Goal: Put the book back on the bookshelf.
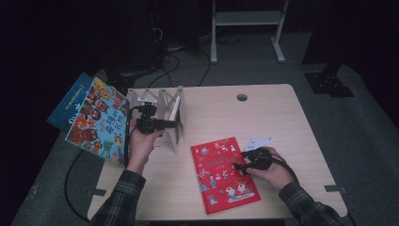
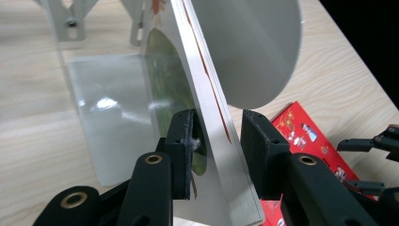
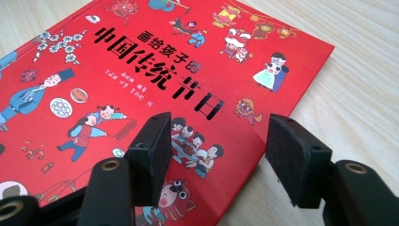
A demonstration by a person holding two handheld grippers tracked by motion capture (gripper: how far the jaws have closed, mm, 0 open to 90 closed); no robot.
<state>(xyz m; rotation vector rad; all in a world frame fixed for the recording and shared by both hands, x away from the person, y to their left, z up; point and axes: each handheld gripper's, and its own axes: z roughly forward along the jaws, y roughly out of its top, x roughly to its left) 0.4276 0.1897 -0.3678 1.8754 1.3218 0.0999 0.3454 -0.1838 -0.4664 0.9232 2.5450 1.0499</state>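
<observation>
Bare table (image 1: pixel 282 117) right of the white rack (image 1: pixel 157 101); red book (image 1: pixel 225 174) occupies the front.

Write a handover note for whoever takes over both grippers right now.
Left gripper: jaws straddle the edge of the upright book in the white rack; left pad touching, right pad looks apart, so not clamped.
Right gripper: jaws open, above the red book, which lies flat on the table.
Done: one book stands in the rack.
Left: probably rack the red book; two more books overhang the table's left edge.
</observation>
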